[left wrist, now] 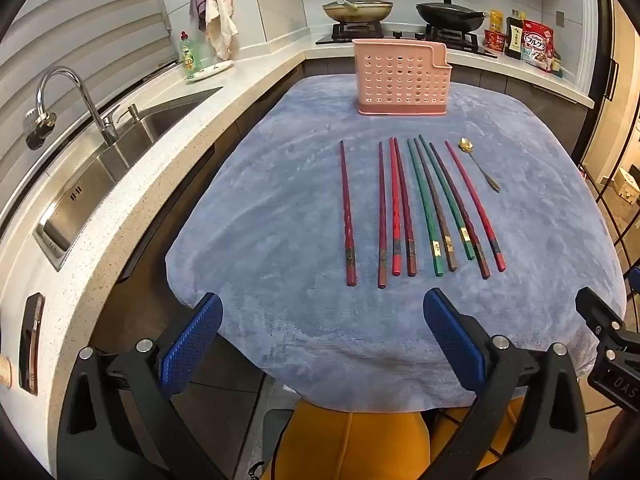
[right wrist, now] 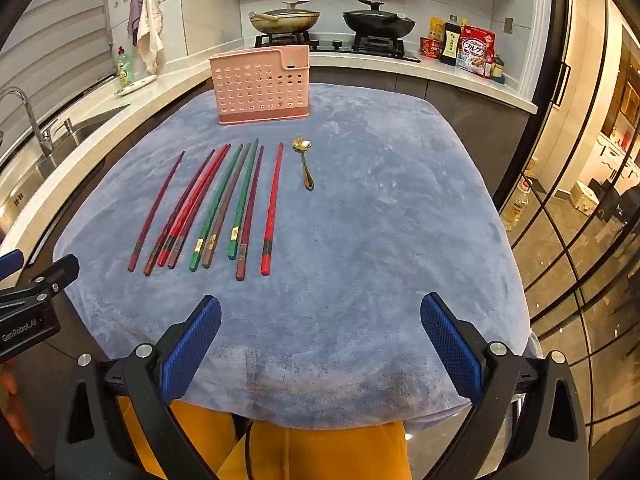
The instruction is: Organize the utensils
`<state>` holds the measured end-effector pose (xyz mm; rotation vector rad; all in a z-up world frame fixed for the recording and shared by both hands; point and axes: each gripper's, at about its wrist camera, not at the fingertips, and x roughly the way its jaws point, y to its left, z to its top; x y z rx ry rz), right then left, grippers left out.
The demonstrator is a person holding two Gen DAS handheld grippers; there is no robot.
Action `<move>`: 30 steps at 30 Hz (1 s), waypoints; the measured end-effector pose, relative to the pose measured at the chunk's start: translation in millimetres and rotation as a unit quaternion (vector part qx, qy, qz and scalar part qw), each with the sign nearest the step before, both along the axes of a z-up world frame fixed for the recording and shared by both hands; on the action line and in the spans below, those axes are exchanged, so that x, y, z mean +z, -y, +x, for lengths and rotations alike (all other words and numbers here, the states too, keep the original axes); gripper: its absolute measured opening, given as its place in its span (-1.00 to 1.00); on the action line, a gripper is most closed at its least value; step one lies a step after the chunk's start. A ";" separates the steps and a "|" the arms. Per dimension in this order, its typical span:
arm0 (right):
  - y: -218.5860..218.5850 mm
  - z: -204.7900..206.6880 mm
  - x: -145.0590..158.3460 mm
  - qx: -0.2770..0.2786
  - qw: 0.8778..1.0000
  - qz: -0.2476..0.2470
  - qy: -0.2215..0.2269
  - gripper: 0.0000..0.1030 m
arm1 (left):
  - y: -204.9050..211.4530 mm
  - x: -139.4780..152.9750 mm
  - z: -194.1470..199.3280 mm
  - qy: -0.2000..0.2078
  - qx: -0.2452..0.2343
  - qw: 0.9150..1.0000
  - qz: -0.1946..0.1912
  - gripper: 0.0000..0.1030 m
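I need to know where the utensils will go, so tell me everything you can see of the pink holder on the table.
The pink holder is a plastic-looking caddy whose front wall is pierced with rows of round holes. It has a solid base band and a top edge that steps down to a lower section on its right. It stands upright at the far end of the blue cloth, beyond the chopstick tips and apart from them. Nothing shows above its rim; its inside is hidden. No gripper touches it.
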<state>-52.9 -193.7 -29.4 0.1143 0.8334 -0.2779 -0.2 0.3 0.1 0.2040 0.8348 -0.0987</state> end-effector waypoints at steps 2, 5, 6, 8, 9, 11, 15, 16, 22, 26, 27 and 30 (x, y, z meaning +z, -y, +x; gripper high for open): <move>0.3 -0.5 -0.8 -0.001 1.000 -0.001 0.001 0.87 | 0.5 0.5 -1.3 0.003 0.002 1.000 0.003 0.86; 1.1 0.0 -2.3 -0.001 1.000 0.001 0.001 0.87 | -0.8 0.7 -0.9 -0.003 0.002 1.000 -0.003 0.86; -1.2 -2.0 1.9 0.000 1.000 0.001 0.003 0.87 | -1.0 0.8 -0.7 -0.004 0.002 1.000 -0.004 0.86; -0.8 1.4 3.4 0.001 1.000 0.002 0.003 0.87 | -1.2 0.6 0.0 -0.006 0.001 1.000 -0.006 0.86; -0.7 2.4 4.0 0.000 1.000 0.002 0.003 0.87 | -1.1 0.6 0.0 -0.006 0.001 1.000 -0.005 0.86; -0.1 3.9 4.6 0.000 1.000 0.002 0.003 0.87 | 1.6 0.2 -1.9 -0.005 0.002 1.000 -0.004 0.86; -1.2 0.9 5.6 0.001 1.000 0.002 0.004 0.87 | 3.1 -1.7 -0.9 -0.006 0.000 1.000 -0.003 0.86; -1.5 0.8 5.3 0.001 1.000 0.002 0.004 0.87 | 3.7 -1.6 -1.5 -0.006 0.001 1.000 -0.003 0.86; 1.2 3.5 -0.6 0.003 1.000 0.003 0.001 0.87 | 4.4 -4.6 0.2 -0.008 0.000 1.000 -0.002 0.86; -0.1 3.6 -0.8 0.004 1.000 0.003 0.001 0.87 | 4.2 -4.2 -1.5 -0.007 0.000 1.000 -0.001 0.86; -0.3 3.8 -1.0 0.004 1.000 0.002 0.000 0.87 | 4.2 -4.4 -1.4 -0.007 0.000 1.000 -0.001 0.86; -0.9 4.7 -1.1 0.006 1.000 0.003 -0.001 0.87 | 3.8 -5.5 0.4 -0.009 -0.001 1.000 -0.002 0.86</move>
